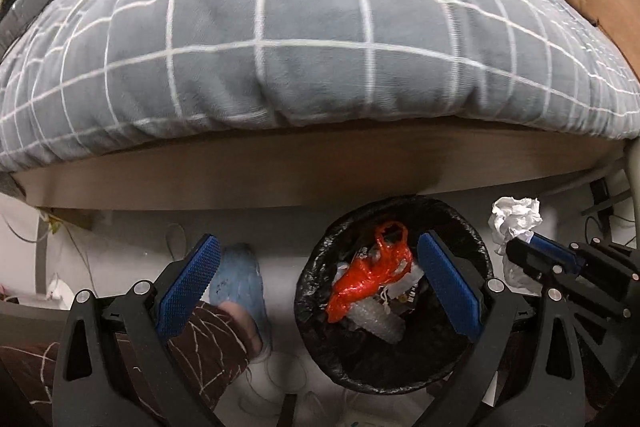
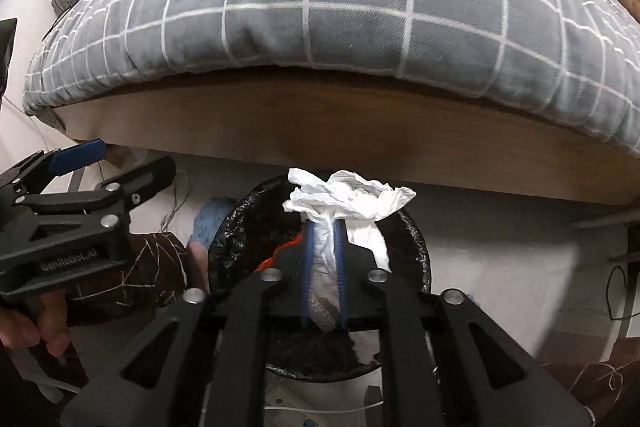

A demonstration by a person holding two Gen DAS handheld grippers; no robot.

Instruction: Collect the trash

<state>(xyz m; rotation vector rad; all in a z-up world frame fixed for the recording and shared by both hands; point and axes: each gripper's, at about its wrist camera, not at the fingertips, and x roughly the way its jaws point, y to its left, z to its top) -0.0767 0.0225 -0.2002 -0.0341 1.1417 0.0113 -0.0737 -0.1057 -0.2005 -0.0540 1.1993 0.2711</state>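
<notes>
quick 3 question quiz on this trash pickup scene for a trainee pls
1. True or false: the left gripper holds something.
2. What is between the pads of the right gripper?
A. an orange bag
B. a crumpled white tissue
C. a slipper
3. Where is the orange plastic bag?

Key:
1. False. Its jaws stand wide open and empty above the floor and the trash bin.
2. B. The crumpled white tissue sits between the narrow pads, over the black-lined bin.
3. Inside the bin, on top of the other rubbish.
</notes>
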